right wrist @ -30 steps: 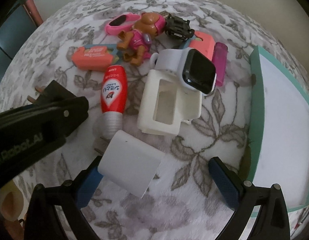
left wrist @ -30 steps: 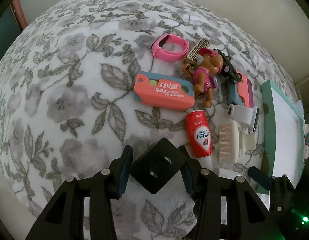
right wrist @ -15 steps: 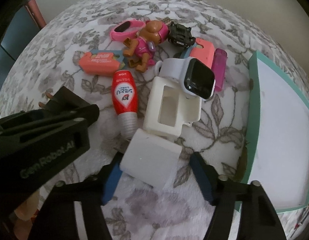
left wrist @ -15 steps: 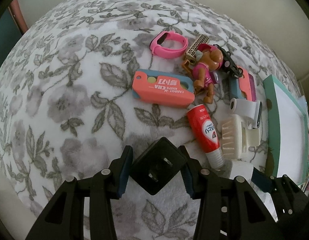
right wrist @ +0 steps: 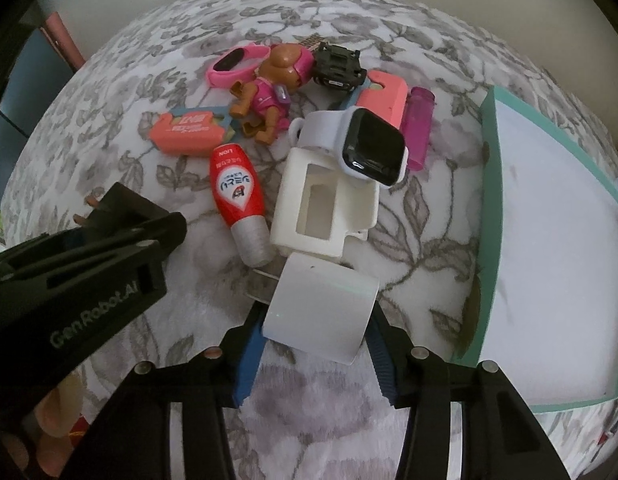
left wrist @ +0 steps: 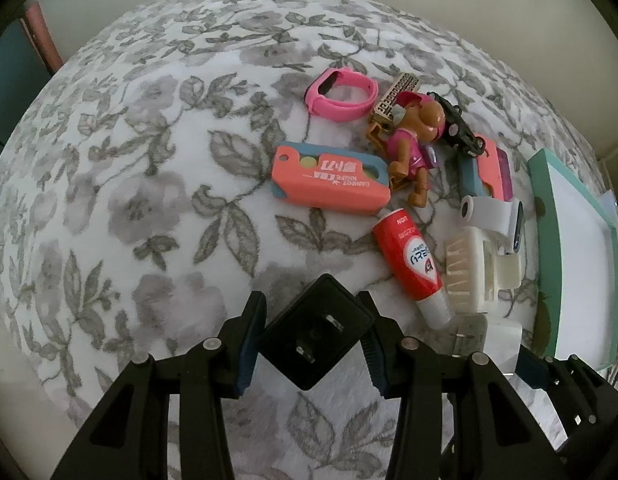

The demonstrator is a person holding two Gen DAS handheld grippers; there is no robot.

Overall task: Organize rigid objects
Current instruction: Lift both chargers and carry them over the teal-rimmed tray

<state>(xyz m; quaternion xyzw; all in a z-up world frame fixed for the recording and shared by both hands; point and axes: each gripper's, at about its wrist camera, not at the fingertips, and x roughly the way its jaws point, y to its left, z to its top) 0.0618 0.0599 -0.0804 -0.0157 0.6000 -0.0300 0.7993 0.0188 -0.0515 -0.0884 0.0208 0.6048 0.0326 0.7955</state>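
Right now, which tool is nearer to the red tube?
Left, narrowly. The left tool, shut on the black plug, sits just beside the red tube. The right tool, closing on the white charger, sits just past the tube's cap end.

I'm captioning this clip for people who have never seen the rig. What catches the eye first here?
Each gripper has a plug block between its jaws: the left gripper holds a black charger, and the right gripper is closing on a white charger. Behind them lies a bright clutter, with a red tube, a toy dog and a smartwatch, beside a teal-rimmed tray at right.
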